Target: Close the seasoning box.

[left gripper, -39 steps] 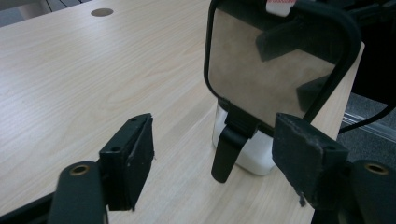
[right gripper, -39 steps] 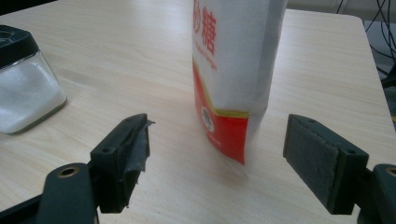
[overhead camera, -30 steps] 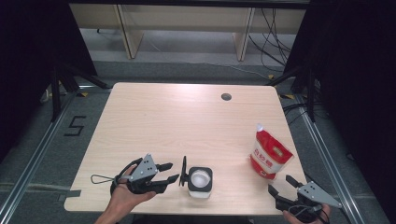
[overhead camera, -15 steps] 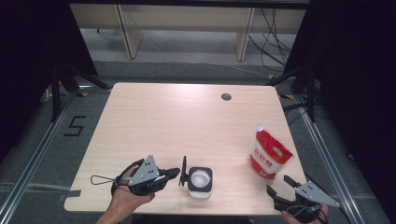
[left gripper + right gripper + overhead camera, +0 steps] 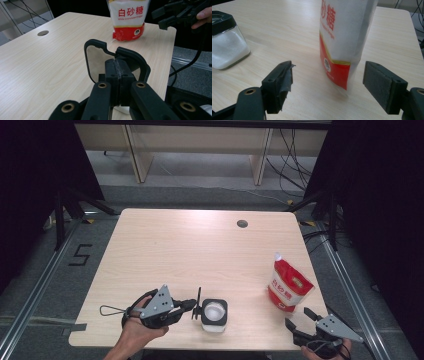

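A square glass jar (image 5: 214, 314) of white sugar with a black top stands near the table's front edge. Its black flip lid (image 5: 199, 299) stands upright at the jar's left side. My left gripper (image 5: 193, 305) is shut on that lid; in the left gripper view the pads (image 5: 112, 72) meet on the lid's frame (image 5: 96, 45). A red and white sugar bag (image 5: 289, 287) stands upright at the right. My right gripper (image 5: 298, 317) is open just in front of the bag, apart from it. In the right gripper view the bag (image 5: 342, 32) stands beyond the wide jaws, with the jar (image 5: 227, 42) at the left.
The light wood table (image 5: 200, 250) has a round cable hole (image 5: 242, 224) near its far edge. Its right edge runs close to the bag. Metal floor rails flank the table, and shelving legs stand beyond it.
My left gripper's jaws have closed on the upright lid; a second ago they stood open beside it. The right gripper, the jar and the bag have kept their places.
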### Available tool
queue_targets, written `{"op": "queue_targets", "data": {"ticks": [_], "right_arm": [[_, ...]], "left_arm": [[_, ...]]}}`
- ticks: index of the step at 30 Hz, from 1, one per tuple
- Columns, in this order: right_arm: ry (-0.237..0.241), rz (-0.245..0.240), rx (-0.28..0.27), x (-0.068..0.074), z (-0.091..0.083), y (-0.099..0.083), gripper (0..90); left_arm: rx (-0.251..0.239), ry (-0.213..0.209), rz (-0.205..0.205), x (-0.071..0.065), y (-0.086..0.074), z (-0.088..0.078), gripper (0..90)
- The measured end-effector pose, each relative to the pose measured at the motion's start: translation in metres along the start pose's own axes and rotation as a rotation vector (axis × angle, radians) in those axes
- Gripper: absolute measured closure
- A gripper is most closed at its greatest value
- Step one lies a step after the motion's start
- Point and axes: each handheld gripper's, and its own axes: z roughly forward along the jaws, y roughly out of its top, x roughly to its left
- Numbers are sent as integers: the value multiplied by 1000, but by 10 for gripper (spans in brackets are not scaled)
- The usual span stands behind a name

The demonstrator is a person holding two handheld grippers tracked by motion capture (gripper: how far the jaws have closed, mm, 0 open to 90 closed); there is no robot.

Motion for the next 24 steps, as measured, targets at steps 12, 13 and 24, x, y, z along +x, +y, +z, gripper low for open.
{"op": "queue_targets", "data": {"ticks": [12, 13, 24], "right_arm": [[7, 14, 8, 2, 0, 0, 251], [11, 1, 5, 0, 1, 0, 252], [19, 16, -3, 3, 1, 0, 254]], "left_arm": [[16, -31, 26, -9, 4, 13, 876], [18, -33, 27, -10, 4, 14, 875], [49, -71, 41, -18, -1, 27, 868]]}}
